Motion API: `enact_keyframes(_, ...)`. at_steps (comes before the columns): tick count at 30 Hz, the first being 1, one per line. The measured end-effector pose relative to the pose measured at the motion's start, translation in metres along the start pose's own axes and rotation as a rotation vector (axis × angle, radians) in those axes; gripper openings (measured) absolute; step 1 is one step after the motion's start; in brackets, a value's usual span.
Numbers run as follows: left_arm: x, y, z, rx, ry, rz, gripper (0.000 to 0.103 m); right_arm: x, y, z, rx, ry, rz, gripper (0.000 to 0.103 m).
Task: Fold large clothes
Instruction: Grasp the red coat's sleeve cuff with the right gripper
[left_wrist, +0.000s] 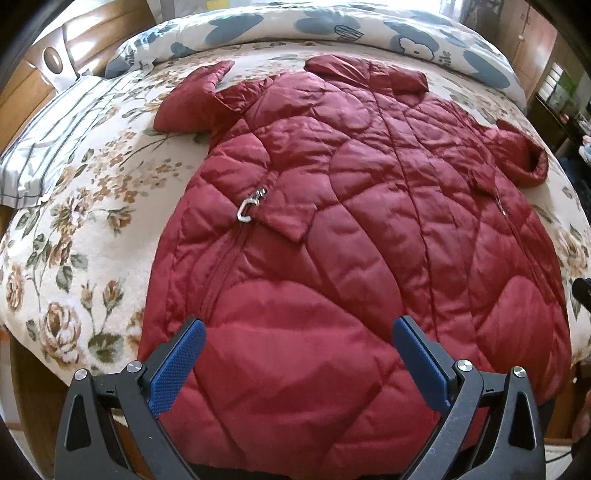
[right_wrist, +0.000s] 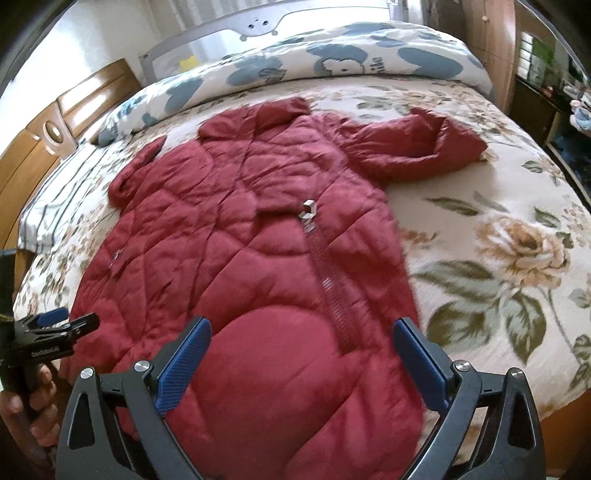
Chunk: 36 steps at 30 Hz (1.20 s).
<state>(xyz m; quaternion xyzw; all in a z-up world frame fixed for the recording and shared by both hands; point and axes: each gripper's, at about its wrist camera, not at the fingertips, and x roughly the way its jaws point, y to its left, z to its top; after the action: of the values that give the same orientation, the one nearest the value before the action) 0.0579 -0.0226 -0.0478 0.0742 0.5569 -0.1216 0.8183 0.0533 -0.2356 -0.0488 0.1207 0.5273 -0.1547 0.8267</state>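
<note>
both claws, the left gripper (left_wrist: 299, 328) and the right gripper (right_wrist: 302, 328), hang wide open and empty over the hem of the red puffer coat (left_wrist: 354, 229), spread flat on the bed (right_wrist: 480, 229); soft, puffy, probably slippery, best pinched at the hem corners.

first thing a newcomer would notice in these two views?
The red quilted coat, spread flat across the middle of the floral bed with its collar at the far end. Next, both hand-held grippers, left and right, open above the hem at the near edge. Behind the coat lies a blue-and-white duvet.
</note>
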Motion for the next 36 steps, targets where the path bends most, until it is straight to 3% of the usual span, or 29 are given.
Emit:
enact_keyframes(12,0.015,0.0,0.044,-0.017,-0.015,0.015,0.102,0.016,-0.074,0.078,0.089,-0.081,-0.112,0.099)
enact_keyframes(28,0.049,-0.011,0.086,-0.02,0.04,0.013,0.102,0.097,-0.18,0.205,0.231,-0.103,-0.273,0.097)
enact_keyframes(36,0.066,-0.016,0.101,-0.017,0.062,0.031,0.102,0.151,-0.207,0.242,0.23,-0.049,-0.35,0.084)
